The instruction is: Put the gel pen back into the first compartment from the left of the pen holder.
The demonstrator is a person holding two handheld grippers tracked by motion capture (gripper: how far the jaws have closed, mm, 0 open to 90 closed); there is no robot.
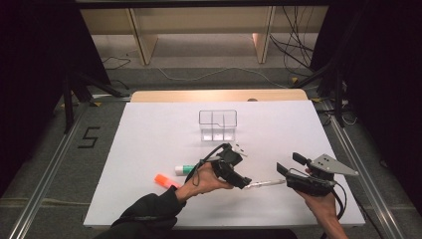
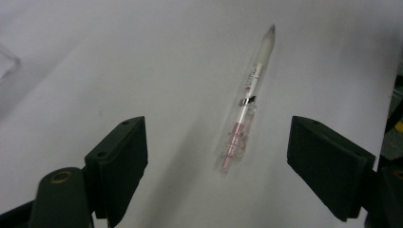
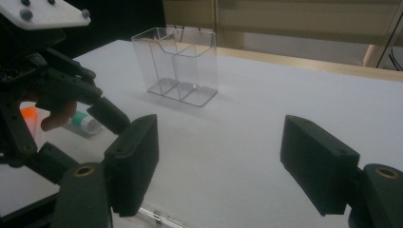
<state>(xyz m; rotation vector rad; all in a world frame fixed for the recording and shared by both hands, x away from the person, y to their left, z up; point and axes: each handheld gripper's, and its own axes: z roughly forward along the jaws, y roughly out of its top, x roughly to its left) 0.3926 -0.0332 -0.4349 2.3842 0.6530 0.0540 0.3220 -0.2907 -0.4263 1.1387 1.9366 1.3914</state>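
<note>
A clear pen (image 2: 247,102) with a pink core and a white cap lies on the white table (image 1: 149,134). My left gripper (image 2: 218,156) hovers over it, open, with one black jaw on each side of the pen and neither touching it. From above, the left gripper (image 1: 243,172) points right toward the pen (image 1: 266,184). My right gripper (image 1: 290,164) is just right of the pen, open and holding nothing. In the right gripper view its jaws (image 3: 218,166) face a clear plastic organizer (image 3: 178,66), and the pen's end (image 3: 161,219) lies just below them.
The clear organizer (image 1: 217,124) stands at the table's middle back. A green-and-white tube (image 1: 185,170) and an orange object (image 1: 161,179) lie left of the left hand. Two small bits (image 1: 241,148) lie in front of the organizer. Cables run across the floor beyond.
</note>
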